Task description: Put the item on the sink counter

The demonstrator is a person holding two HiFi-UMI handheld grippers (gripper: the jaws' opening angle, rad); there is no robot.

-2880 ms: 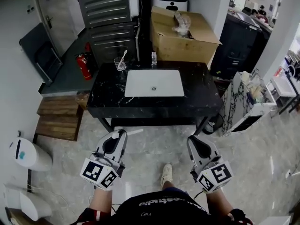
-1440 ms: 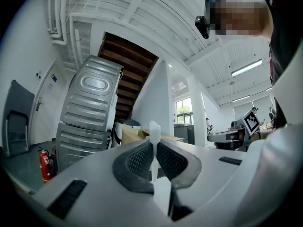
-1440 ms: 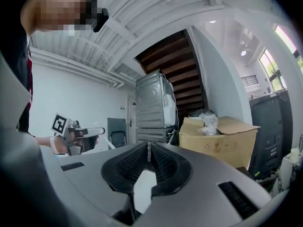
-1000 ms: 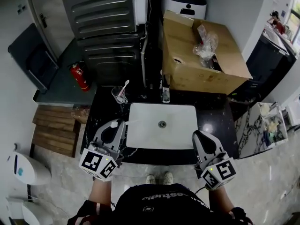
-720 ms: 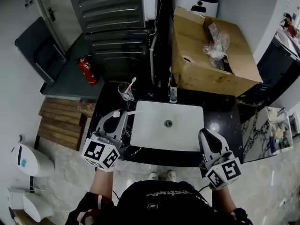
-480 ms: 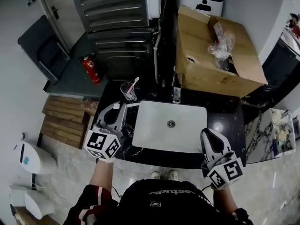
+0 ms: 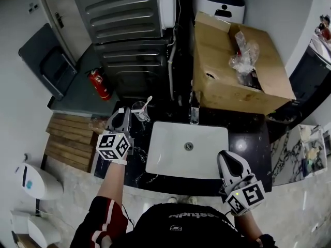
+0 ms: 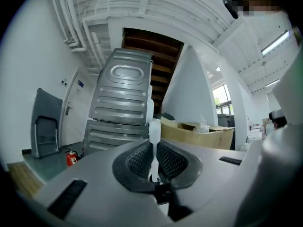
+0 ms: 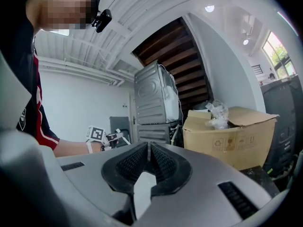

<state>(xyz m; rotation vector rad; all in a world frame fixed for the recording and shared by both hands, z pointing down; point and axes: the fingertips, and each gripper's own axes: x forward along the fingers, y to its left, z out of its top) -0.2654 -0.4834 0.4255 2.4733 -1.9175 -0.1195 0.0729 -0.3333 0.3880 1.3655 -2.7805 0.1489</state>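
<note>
White toothbrush [image 8: 154, 148] stands upright, pinched in the left gripper [image 7: 124, 115].

My left gripper [image 7: 124, 113] has matt ribbed black pads [image 8: 137, 160]; the stick [image 8: 154, 134] is smooth white plastic. The counter [image 7: 247, 138] is glossy veined black stone, the box [image 7: 222, 92] matt cardboard.

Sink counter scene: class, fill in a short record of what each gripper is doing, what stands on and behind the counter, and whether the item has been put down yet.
Left gripper: shut on a thin white item, over the counter's left end, beside the glass cup
Right gripper: shut, nothing between its jaws, at the front right edge
Sink counter: black, with a white basin in the middle
Glass cup: back left of the basin, a toothbrush in it
Behind the counter: open cardboard box
Item status: in the grip, not yet set down
</note>
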